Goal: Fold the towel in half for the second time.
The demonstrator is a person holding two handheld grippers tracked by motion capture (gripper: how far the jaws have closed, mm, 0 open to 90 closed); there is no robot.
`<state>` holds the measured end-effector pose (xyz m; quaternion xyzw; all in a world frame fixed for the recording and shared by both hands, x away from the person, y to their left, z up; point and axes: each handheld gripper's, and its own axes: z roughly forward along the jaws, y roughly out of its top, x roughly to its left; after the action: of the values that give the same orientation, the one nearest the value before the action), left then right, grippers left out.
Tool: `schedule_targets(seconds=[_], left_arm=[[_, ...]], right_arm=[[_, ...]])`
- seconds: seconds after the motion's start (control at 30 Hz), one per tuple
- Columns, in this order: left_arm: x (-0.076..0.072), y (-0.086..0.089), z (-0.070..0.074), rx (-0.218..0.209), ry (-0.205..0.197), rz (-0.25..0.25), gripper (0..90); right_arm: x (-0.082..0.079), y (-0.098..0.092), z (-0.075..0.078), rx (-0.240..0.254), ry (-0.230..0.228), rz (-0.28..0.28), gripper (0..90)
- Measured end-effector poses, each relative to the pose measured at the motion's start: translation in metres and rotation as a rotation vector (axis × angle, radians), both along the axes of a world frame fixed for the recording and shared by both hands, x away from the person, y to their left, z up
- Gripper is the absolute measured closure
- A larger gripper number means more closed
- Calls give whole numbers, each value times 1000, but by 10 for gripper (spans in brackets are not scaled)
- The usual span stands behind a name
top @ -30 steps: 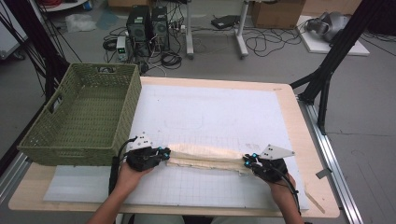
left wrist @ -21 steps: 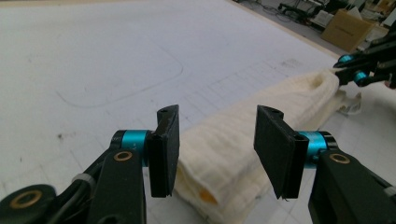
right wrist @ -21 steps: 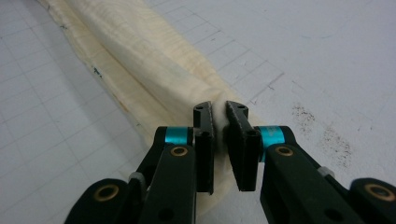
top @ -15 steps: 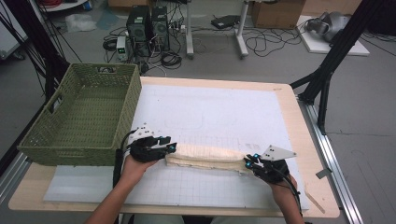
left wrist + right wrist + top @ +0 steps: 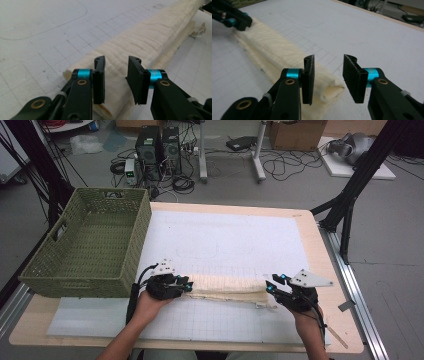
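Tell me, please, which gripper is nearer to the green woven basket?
Left. The left gripper sits at the folded cloth's end, just off the basket's near corner; the right gripper is at the cloth's far end, toward the table's other side.

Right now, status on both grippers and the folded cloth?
Left gripper and right gripper open, jaws just opened, one at each end of cloth. Cloth folded long, flat on mat. Green basket alongside, nothing blocking.

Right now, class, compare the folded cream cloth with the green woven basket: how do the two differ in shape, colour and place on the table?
The cloth is cream, soft and lies flat as a long folded strip; the basket is olive green, stiff and stands as a deep box. The cloth lies near the front, between the left gripper and the right gripper; the basket stands at the left edge. Both rest on the table.
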<state>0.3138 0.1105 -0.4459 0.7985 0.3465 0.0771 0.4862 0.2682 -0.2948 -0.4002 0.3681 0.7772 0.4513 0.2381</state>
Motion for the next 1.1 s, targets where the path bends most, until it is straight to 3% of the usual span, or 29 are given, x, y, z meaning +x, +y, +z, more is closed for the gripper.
schedule_targets(seconds=[0.17,0.3,0.43,0.57,0.7,0.87,1.0,1.1], left_arm=[[-3,-1,-1,21,2,-12,676],[-4,-1,-2,21,5,-18,676],[-5,1,3,-17,-20,-8,640],[-3,2,8,-67,-32,33,515],[1,3,5,-74,-34,51,508],[-1,-2,0,6,-12,16,603],[-3,-3,-3,49,5,-8,656],[-6,-2,-4,77,-6,-22,677]], right_arm=[[21,20,-2,-8,34,-33,555],[34,40,-12,-50,82,7,573],[31,49,-27,-66,120,63,635],[23,51,-37,-91,145,90,640],[16,51,-41,-105,146,119,636],[9,47,-40,-125,139,130,623],[7,37,-39,-118,149,94,619],[5,27,-39,-117,153,64,619]])
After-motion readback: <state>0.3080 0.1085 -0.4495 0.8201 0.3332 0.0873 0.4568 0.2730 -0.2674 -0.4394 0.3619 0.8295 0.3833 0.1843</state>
